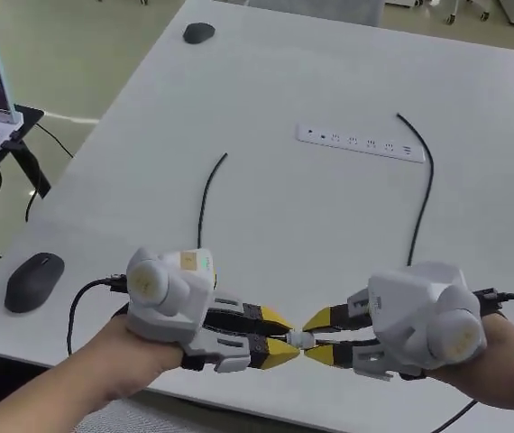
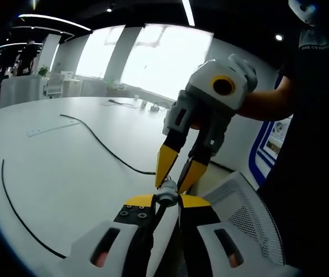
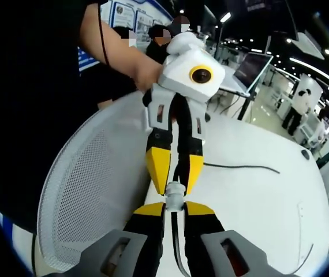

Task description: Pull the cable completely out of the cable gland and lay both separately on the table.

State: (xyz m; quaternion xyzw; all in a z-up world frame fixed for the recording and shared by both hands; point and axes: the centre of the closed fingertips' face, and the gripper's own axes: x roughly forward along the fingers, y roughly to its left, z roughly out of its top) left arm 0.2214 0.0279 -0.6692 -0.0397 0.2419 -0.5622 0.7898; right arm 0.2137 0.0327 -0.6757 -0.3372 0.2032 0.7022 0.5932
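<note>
The cable gland (image 1: 300, 341) sat low in the head view, right of centre, raised off the table (image 1: 284, 225) at its near edge, pinched between the two sets of yellow tips. The cable (image 3: 175, 228) was threaded through it. In the right gripper view the black line ran down from the gland between that gripper's own jaws and up between the opposing pair.

The left gripper (image 1: 286, 336) came in from the left of the frame. Its yellow fingers (image 1: 273, 317) were drawn in to a narrow gap and bore on the gland's near end. The right gripper (image 1: 316, 338) met it from the right, its fingers (image 1: 327, 317) likewise almost together on the other end. Whether either pair bit the cable rather than the gland's body could not be told.

By my reading the step in hand was the pull itself, not yet done. Next, one gripper would need a firm bite on the cable alone while the other held the gland, and then a straight draw apart.

Beyond them, a white power strip (image 1: 361, 142) lay in the upper middle of the frame.
</note>
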